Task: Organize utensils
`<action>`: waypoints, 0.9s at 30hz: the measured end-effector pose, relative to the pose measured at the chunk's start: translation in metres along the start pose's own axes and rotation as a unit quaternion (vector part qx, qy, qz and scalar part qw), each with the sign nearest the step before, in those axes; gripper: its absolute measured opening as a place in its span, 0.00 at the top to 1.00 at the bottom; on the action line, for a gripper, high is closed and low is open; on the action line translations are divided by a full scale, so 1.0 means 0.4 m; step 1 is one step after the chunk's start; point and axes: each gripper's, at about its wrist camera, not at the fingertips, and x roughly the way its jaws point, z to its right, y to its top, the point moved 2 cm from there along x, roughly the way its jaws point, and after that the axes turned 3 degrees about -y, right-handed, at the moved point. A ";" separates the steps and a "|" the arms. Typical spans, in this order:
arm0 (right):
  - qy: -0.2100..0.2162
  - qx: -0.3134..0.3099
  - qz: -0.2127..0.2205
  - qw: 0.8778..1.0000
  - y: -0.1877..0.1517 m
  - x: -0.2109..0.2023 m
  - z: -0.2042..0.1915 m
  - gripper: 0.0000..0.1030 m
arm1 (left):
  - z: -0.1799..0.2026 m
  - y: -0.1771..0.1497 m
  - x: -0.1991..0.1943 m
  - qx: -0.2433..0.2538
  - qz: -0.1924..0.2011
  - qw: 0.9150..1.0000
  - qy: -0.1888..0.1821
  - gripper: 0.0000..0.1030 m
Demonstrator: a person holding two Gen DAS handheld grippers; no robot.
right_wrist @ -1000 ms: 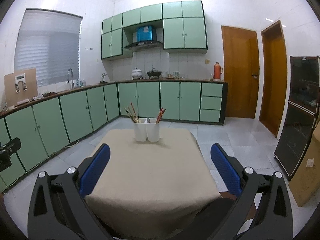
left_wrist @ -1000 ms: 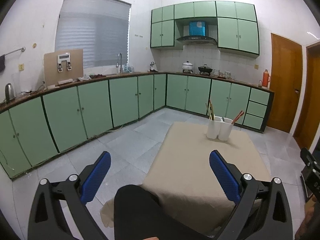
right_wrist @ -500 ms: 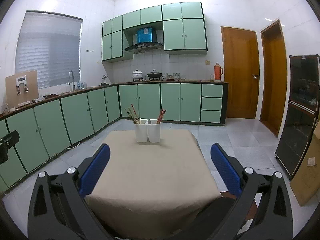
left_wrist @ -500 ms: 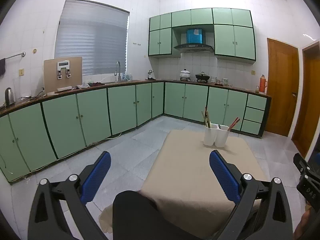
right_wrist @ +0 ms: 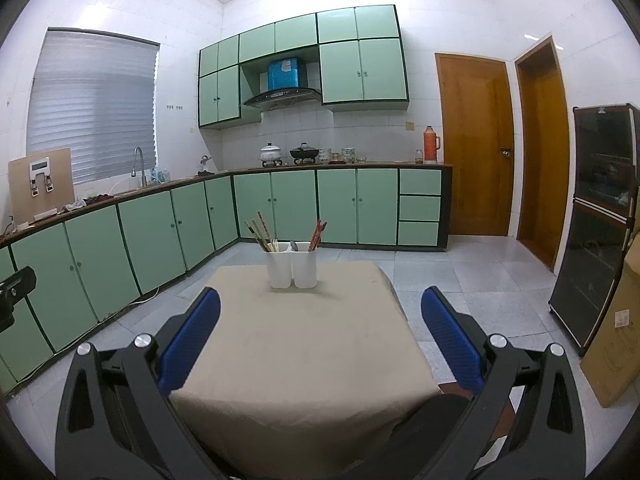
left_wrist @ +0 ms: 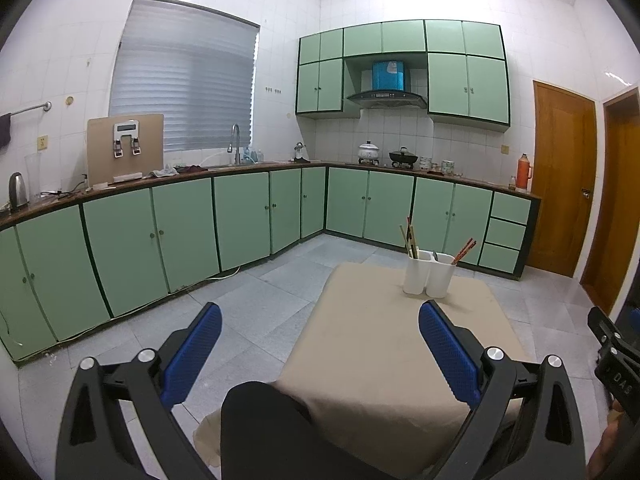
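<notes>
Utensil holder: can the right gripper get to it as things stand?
Probably yes. The right gripper is open and empty, and only bare tablecloth lies between it and the white utensil holder at the table's far end; it must still travel forward.

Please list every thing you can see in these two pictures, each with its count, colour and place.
utensil holder: 1, white, two compartments, far end of table
chopsticks: several, mixed colours, left compartment
red chopsticks: a few, right compartment
table: 1, beige cloth, centre
pots: 2, white and black, on stove
thermos: 1, orange, counter end
kettle: 1, steel, left counter
left hand-held gripper: open, empty
right hand-held gripper: open, empty
</notes>
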 end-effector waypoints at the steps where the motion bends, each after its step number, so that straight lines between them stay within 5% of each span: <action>1: 0.000 0.000 0.001 1.000 0.000 0.000 0.000 0.05 | 0.001 0.000 0.000 0.000 0.000 1.000 0.000 0.06; 27: 0.000 0.002 0.001 1.000 -0.003 0.002 0.002 0.05 | -0.001 0.000 0.000 0.000 0.001 1.000 -0.002 0.06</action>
